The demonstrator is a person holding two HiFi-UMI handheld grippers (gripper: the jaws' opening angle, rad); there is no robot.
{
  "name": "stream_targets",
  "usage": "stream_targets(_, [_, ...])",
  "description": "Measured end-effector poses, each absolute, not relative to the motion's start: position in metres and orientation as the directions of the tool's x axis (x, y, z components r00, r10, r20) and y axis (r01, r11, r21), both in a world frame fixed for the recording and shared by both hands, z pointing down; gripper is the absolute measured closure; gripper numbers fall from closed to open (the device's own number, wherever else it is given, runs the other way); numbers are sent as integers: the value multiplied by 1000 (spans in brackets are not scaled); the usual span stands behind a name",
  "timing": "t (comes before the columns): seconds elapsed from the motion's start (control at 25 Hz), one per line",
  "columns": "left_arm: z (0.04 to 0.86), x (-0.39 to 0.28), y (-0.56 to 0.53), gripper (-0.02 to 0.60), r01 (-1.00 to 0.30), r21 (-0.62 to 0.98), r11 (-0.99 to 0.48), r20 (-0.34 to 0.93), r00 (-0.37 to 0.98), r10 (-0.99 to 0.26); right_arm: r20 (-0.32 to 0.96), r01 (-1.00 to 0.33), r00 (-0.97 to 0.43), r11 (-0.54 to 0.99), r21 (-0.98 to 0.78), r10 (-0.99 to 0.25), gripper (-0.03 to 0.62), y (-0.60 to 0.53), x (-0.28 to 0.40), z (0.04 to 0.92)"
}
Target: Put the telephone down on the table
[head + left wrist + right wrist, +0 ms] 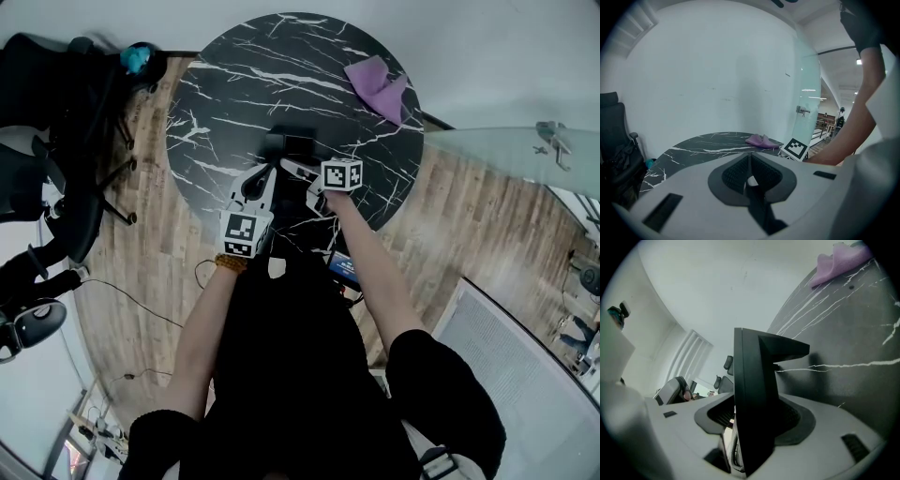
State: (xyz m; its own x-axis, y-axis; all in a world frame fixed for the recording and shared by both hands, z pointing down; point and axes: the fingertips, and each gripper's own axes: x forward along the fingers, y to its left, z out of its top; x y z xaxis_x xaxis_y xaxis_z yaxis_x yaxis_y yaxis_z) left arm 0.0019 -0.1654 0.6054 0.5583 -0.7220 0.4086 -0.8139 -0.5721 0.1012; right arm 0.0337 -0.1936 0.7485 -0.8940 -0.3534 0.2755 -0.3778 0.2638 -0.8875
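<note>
The black telephone rests near the front of the round black marble table. In the right gripper view the telephone stands upright between the jaws of my right gripper. A gap with a coiled cord shows on its left side, so the pads do not clamp it. Seen from the head view, the right gripper reaches the phone from the near side. My left gripper hovers just left of it, over the table's front edge. Its jaws are shut with nothing in them.
A purple cloth lies at the table's far right; it also shows as the cloth in the left gripper view. Black office chairs stand to the left on the wooden floor. A glass panel runs along the right.
</note>
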Motion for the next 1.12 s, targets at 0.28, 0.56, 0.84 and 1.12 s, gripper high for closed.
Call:
stream_targets(0.28, [602,4,-169,555,-811,108,-574,399,565,-722,316,-433,-872,287,-855,-374,358,-194,39,751])
stream_targets(0.56, [599,4,-171,555,-811,111,-575,394,567,-723,346,-457,-862,274,-846,-371,342,-193,45,752])
stream_targets(0.84, [596,6,-170,555,-806,114,-581,385,575,-722,371,-479,-853,269,-835,-368,342,-192,49,751])
stream_targets(1.12, [594,7,-167,555,-800,118,-589,378,584,-718,398,-509,-830,239,-827,-390,344,-181,69,752])
